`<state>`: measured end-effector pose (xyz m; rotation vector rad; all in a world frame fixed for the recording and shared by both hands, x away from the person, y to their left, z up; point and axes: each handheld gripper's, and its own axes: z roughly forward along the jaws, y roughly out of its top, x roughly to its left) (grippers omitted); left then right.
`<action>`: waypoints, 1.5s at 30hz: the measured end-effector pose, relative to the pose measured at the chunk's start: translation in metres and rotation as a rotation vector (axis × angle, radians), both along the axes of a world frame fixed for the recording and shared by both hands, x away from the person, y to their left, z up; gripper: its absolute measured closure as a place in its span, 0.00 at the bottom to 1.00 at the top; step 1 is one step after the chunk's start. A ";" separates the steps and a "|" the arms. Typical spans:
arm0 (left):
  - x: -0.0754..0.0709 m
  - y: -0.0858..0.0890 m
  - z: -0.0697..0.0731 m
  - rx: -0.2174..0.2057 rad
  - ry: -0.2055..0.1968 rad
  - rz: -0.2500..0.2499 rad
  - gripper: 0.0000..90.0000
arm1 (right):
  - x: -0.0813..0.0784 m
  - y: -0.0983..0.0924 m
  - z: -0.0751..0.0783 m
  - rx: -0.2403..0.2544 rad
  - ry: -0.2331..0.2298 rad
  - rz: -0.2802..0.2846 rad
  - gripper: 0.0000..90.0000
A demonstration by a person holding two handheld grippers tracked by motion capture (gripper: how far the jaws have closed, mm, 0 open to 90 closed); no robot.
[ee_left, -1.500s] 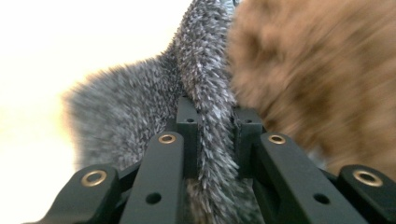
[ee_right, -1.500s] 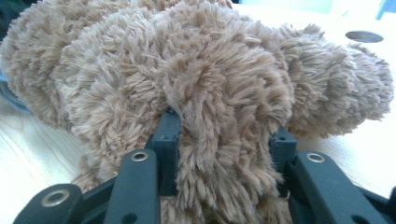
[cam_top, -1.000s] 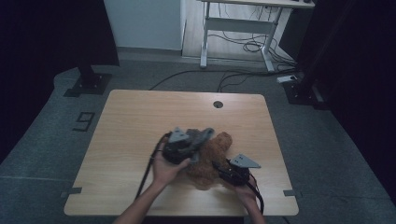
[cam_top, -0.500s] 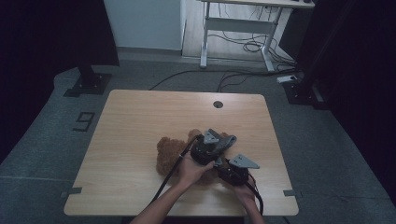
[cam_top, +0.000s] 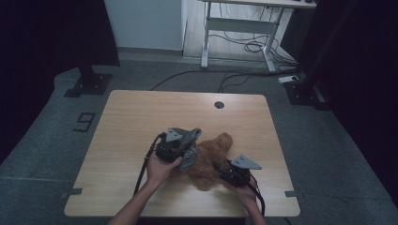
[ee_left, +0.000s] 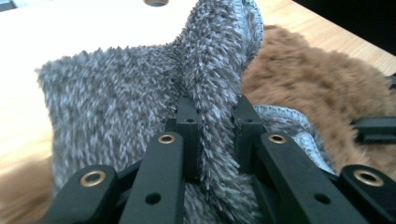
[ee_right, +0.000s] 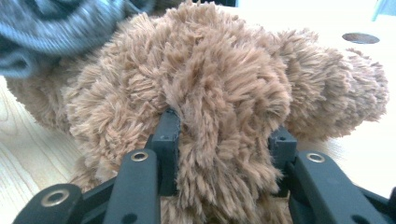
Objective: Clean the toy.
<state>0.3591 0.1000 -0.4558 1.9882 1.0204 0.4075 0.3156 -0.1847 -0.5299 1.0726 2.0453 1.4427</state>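
Dressing a brown plush toy [cam_top: 212,157] in a grey fuzzy garment [cam_top: 190,143], by the look of it. Toy lies on the worktop [cam_top: 141,117], near its front edge.

My right claw [ee_right: 224,140] is clenched on a thick tuft of the toy's fur, pinning it low on the side nearest me. My left claw [ee_left: 215,135] grips a fold of the garment, held bunched against the toy's left flank.

Progress: early to middle, I judge. The garment touches the toy and drapes partly over one side, but I cannot tell whether any limb is through an opening. Left to do: pull the garment over the body and settle it.
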 end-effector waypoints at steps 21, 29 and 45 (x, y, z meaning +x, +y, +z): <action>-0.001 0.078 -0.055 -0.014 0.152 0.152 0.86 | 0.001 -0.002 -0.001 0.016 0.005 0.002 0.64; 0.006 0.071 -0.026 -0.022 0.106 0.143 0.86 | 0.001 -0.001 -0.002 0.008 -0.004 -0.017 0.65; 0.001 -0.026 0.045 -0.071 -0.041 -0.065 0.85 | 0.004 -0.002 -0.003 -0.003 -0.028 -0.047 0.65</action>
